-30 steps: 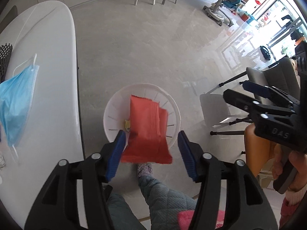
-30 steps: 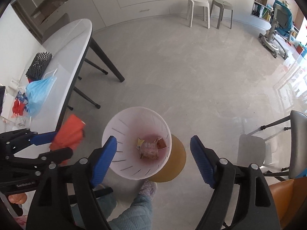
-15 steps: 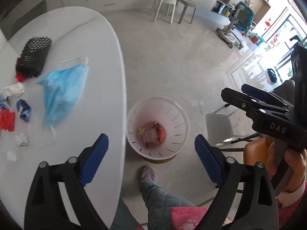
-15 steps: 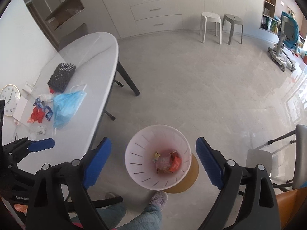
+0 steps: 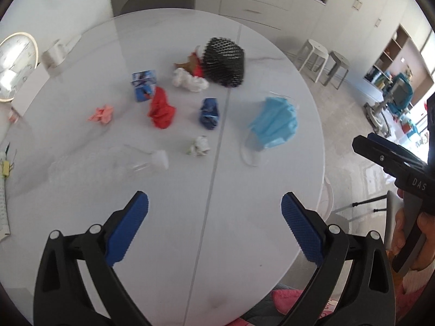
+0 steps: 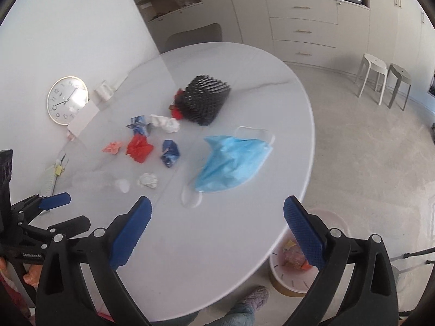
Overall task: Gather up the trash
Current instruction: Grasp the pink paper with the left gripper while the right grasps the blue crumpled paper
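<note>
Trash lies spread on the white oval table [image 5: 244, 231]: a blue face mask [image 5: 274, 125] [image 6: 233, 160], a crumpled red wrapper [image 5: 161, 110], a dark blue wrapper [image 5: 209, 112], a small white paper ball [image 5: 199, 146], a pink scrap [image 5: 102, 112], a white tissue [image 5: 189, 80] and a clear bottle [image 5: 108, 165]. My left gripper [image 5: 214, 201] hangs above the table's near part, its jaws opening with nothing between them. My right gripper [image 6: 217, 202] is near the table's right edge, its jaws also opening and empty. The white bin [image 6: 282, 277] on the floor holds wrappers.
A black mesh holder [image 5: 224, 62] stands at the back of the trash. A round clock [image 6: 67, 100] leans on the wall at the left. Two stools [image 6: 380, 78] and drawers stand across the floor. A person's slippered foot [image 6: 252, 296] is by the bin.
The red packet left my left gripper and dropped into the bin. Both grippers then opened wide and swung up from over the bin to over the table.
</note>
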Available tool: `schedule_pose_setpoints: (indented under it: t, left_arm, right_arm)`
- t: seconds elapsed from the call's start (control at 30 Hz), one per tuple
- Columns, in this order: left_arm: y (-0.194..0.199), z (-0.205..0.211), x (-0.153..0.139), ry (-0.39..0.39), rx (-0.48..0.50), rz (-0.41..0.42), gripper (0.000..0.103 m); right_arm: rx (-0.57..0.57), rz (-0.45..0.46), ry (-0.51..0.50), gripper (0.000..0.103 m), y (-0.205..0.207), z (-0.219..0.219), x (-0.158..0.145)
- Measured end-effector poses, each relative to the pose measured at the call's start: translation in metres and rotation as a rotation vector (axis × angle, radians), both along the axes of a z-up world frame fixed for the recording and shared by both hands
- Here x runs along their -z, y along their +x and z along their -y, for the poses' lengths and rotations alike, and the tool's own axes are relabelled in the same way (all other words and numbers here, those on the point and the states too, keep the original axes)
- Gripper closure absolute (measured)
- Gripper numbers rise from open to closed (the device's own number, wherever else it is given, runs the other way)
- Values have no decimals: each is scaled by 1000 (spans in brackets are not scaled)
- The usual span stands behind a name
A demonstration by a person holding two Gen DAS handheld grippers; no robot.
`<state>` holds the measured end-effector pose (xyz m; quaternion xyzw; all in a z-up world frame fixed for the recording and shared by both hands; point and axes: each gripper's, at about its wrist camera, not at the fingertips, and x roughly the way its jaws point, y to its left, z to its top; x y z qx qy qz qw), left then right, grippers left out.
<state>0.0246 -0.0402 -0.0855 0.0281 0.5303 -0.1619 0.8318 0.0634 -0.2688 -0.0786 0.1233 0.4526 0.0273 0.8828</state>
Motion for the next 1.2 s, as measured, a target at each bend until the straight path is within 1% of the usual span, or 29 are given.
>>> schedule_pose_setpoints:
  t: [0.13, 0.23, 0.37, 0.43, 0.57, 0.63, 0.8, 0.9, 1.0, 1.07, 1.2]
  left_arm:
    - [18, -63, -2, -16, -80, 4, 9]
    - [33, -96, -2, -7, -102, 26, 9]
    - [55, -125, 4, 3, -102, 35, 9]
    - [67, -134, 9, 4, -93, 31, 9]
    - [96, -140, 23, 13, -79, 34, 9]
    - [113, -139, 30, 20, -84, 29, 9]
    - [153, -136, 49, 6, -115, 13, 9]
    - [177, -133, 62, -8, -137, -19, 9]
    - [196, -129, 78, 1, -154, -55, 9]
    - [208, -127, 91, 6, -166, -94, 9]
    - [229, -121, 112, 35, -179, -148, 9]
  right_arm:
    - [-32, -4, 8, 6, 20, -50, 1]
    - [-43, -6, 5, 6, 35, -81, 3]
    - [-44, -9, -24, 6, 55, -118, 6]
    - [-39, -12, -28, 6, 64, -127, 7]
    - [-24, -33, -49, 6, 83, -138, 15]
    - [-19, -47, -73, 6, 93, -139, 20]
    - [-16, -89, -93, 6, 119, -132, 41]
    - [-11, -112, -94, 6, 136, -128, 55]
    - [-25, -134, -94, 6, 151, -127, 68]
    - [-36, -147, -94, 6, 161, -125, 77]
    - [-43, -176, -78, 6, 175, -123, 96]
